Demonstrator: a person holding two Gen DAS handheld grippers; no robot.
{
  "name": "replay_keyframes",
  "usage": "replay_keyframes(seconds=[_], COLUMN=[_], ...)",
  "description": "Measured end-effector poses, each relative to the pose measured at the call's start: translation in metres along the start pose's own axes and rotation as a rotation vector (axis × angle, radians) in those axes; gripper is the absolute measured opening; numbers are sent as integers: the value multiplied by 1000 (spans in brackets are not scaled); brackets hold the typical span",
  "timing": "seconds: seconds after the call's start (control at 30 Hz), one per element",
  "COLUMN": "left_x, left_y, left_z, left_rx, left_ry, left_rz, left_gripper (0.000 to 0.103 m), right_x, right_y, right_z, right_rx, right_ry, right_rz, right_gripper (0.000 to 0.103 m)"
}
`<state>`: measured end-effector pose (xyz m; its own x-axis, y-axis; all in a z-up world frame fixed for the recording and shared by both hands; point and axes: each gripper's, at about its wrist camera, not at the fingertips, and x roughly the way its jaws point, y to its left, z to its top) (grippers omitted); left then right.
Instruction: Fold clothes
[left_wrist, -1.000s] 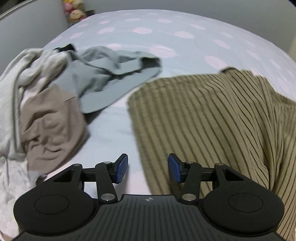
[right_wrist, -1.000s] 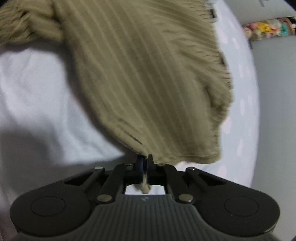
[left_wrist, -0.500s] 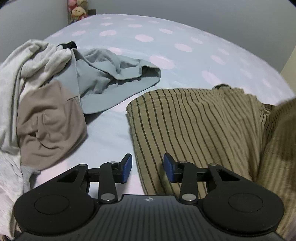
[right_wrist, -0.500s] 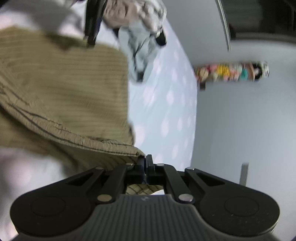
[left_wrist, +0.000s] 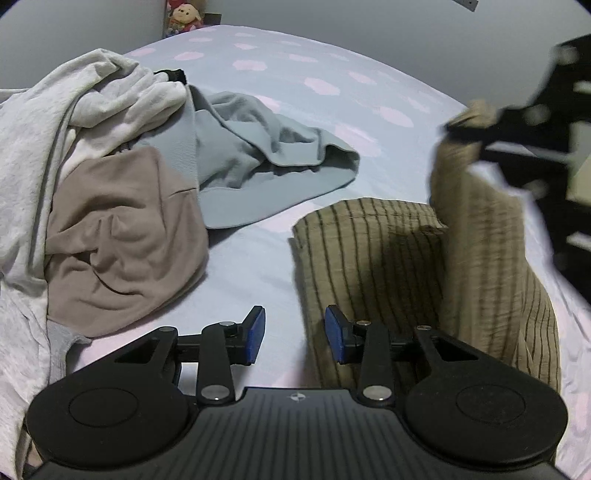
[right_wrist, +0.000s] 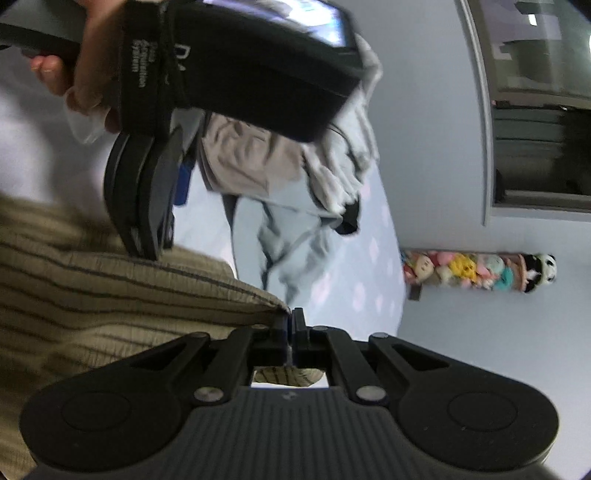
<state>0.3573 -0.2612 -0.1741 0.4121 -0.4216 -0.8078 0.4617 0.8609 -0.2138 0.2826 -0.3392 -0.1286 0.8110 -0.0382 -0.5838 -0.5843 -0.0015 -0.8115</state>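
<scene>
An olive striped garment (left_wrist: 373, 254) lies on the bed, its right side lifted into a standing fold. My right gripper (right_wrist: 291, 325) is shut on a corner of that striped garment (right_wrist: 110, 295), and it shows blurred at the upper right of the left wrist view (left_wrist: 476, 129), holding the cloth up. My left gripper (left_wrist: 293, 334) hovers open just over the garment's near left edge, blue pads (left_wrist: 256, 328) apart, nothing between them. In the right wrist view the left gripper's body (right_wrist: 147, 206) and a person's hand (right_wrist: 85, 81) appear above the cloth.
A heap of clothes sits at the left: a white garment (left_wrist: 74, 103), a tan one (left_wrist: 122, 229) and a grey-blue one (left_wrist: 258, 155). The bed sheet (left_wrist: 314, 81) is pale blue with pink spots. Plush toys (right_wrist: 480, 271) line a shelf by the wall.
The right gripper has carried its corner of the striped garment up and over toward the left, so the flat cloth now stands folded. The left gripper has stayed open near the left edge.
</scene>
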Motion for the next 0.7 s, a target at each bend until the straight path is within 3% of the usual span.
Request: replay_keyframes(seconds=[0.17, 0.27, 0.37, 0.43, 0.7], left_x=[7, 10, 11, 10, 1], left_y=[9, 11, 14, 15, 10], left_z=[2, 2, 4, 5, 9], left_rx=[-39, -55, -79, -80, -71], left_ry=[6, 9, -2, -6, -54], left_rz=[4, 7, 10, -8, -67], left_gripper=[33, 33, 33, 33, 33], right_x=[33, 42, 37, 33, 9], right_y=[15, 17, 17, 17, 23], right_z=[14, 14, 7, 3, -24], right_rx=[6, 39, 76, 101, 225], right_ry=[5, 13, 22, 28, 68], right_rz=[50, 61, 58, 56, 54], right_gripper=[2, 8, 22, 39, 41])
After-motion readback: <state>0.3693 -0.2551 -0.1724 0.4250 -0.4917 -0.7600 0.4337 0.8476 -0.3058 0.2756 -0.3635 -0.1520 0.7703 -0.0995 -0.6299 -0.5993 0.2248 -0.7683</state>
